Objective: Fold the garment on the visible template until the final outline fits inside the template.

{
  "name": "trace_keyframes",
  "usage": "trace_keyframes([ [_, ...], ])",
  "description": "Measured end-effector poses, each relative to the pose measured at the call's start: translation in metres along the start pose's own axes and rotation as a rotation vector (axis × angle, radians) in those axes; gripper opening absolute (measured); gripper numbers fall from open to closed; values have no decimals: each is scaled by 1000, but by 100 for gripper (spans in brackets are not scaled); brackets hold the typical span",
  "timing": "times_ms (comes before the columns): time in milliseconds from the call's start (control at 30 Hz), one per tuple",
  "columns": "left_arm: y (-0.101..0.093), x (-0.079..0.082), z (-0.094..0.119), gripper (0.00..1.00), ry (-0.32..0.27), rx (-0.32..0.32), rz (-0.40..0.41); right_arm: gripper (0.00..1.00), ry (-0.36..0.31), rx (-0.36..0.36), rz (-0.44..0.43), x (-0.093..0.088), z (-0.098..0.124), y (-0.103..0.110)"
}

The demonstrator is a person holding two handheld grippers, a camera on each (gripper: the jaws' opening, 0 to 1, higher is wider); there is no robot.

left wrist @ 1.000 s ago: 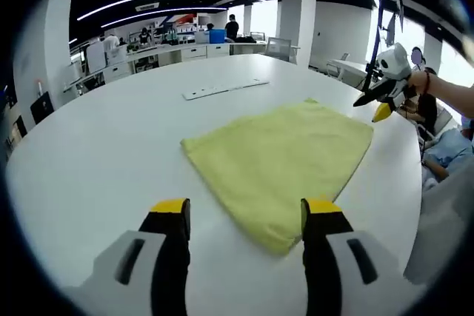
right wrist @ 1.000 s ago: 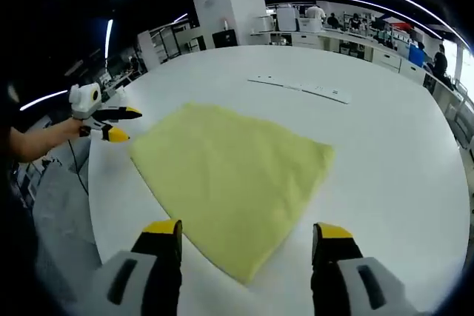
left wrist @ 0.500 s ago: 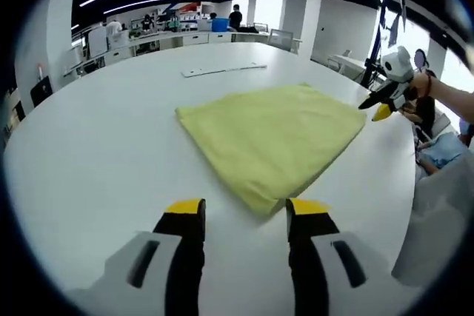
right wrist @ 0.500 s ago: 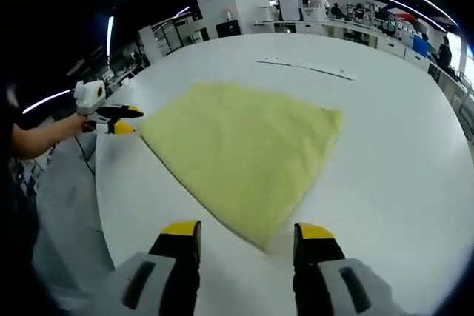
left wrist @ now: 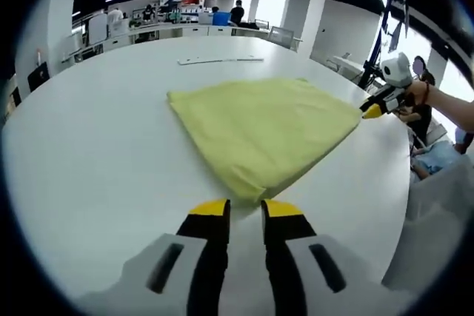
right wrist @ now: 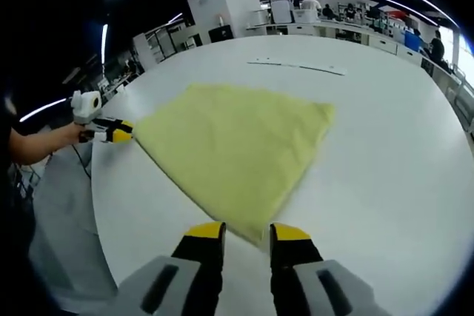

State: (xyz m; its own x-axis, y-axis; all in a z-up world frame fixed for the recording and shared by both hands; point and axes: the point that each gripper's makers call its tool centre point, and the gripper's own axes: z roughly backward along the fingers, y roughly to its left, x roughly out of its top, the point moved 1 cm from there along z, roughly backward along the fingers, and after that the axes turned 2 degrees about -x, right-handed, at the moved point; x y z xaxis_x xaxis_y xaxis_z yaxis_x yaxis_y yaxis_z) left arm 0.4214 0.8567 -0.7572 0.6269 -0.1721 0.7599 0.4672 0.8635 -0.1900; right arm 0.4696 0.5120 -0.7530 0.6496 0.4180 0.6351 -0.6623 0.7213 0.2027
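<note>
Left gripper view: yellow garment (left wrist: pixel 263 127) lies flat on the white table (left wrist: pixel 89 146), each gripper at a corner.
Left gripper (left wrist: pixel 242 208) has narrowed its jaws to a slim gap around the near corner since half a second ago; right gripper (right wrist: pixel 247 231) likewise; the garment's near corners point at the cameras; whether cloth is pinched, I cannot tell.

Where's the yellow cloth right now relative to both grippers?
The yellow cloth lies on the white table, one corner at the left gripper, the opposite corner at the right gripper.
</note>
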Motion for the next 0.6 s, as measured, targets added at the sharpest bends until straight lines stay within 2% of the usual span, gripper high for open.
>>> trace_keyframes([
  [133,0,2,-1,4,-12,-5,22,11,-3,3,0,0,-1,0],
  [233,1,3,-2,0,-15,-5,36,8,-1,-7,18,-1,-2,-2],
  [300,0,4,-2,0,-18,-8,34,7,0,-7,30,-1,-2,-2],
  [367,0,3,-2,0,-14,-12,26,0,-2,-9,40,-1,-1,-2],
  [600,3,4,4,0,0,6,-3,0,-10,-5,42,0,0,-2],
])
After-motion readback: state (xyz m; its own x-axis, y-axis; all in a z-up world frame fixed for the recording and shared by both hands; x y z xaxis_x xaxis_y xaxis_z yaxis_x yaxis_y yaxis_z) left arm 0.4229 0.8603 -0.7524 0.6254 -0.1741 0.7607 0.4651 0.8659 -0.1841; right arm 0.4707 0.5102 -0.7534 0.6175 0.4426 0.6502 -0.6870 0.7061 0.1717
